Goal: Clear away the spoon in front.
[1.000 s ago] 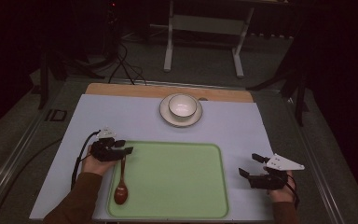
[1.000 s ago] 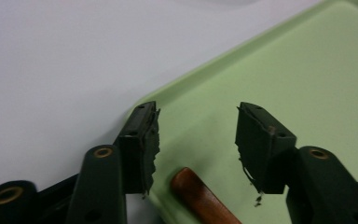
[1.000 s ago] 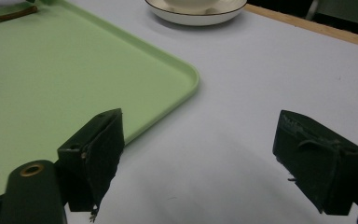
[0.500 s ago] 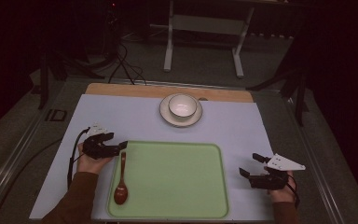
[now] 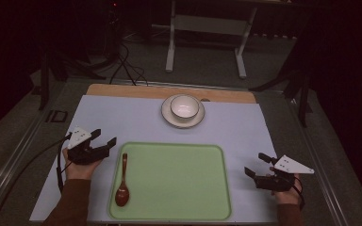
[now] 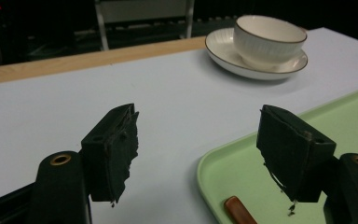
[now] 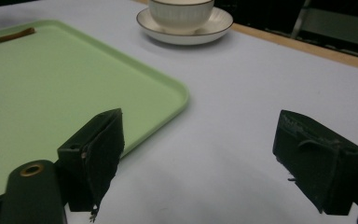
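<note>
A brown wooden spoon lies lengthwise along the left side of the green tray, bowl end toward the person. My left gripper hovers just left of the tray's far left corner, a little away from the spoon's handle. It is open; its jaws have just opened wide and then eased in slightly, with nothing between them. My right gripper stands open and empty over the white mat to the right of the tray. In the right gripper view the tray and spoon handle lie off to the left.
A white bowl sits on a white saucer at the back middle of the mat, beyond the tray. A wooden strip edges the table's far side. Cables and a metal stand are on the floor behind.
My left gripper has drawn back leftward and upward from the spoon's handle, with its jaws now wider apart. The spoon stays on the tray. The right gripper has not moved.
</note>
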`<state>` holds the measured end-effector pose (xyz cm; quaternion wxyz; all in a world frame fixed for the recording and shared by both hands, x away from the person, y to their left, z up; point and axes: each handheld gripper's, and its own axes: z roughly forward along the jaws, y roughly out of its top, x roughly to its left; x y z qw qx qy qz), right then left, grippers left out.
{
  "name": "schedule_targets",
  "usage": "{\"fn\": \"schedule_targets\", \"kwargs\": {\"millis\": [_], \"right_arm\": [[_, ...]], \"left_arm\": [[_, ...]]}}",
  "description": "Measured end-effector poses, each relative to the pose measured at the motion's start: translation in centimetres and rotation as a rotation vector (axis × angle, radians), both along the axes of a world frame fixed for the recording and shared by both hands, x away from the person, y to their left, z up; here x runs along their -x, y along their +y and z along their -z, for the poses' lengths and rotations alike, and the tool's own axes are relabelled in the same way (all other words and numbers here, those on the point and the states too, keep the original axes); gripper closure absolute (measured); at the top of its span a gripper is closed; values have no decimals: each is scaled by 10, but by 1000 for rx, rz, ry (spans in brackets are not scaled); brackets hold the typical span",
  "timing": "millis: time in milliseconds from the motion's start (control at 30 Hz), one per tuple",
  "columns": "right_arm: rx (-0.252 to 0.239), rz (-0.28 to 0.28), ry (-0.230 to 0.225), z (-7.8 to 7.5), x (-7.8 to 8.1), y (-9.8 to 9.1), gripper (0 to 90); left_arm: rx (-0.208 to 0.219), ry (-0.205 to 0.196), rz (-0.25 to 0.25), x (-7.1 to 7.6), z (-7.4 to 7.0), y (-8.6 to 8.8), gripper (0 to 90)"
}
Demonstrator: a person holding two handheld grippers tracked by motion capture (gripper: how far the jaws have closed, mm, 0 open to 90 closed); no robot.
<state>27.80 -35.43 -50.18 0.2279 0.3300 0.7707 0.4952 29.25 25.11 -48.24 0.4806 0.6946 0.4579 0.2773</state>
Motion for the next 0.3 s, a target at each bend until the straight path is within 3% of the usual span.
{"fn": "schedule_targets", "kwargs": {"millis": [300], "right_arm": [[-20,13,-22,-2,2,-1,161]], "left_arm": [[6,-24,-37,19,-3,11,288]]}}
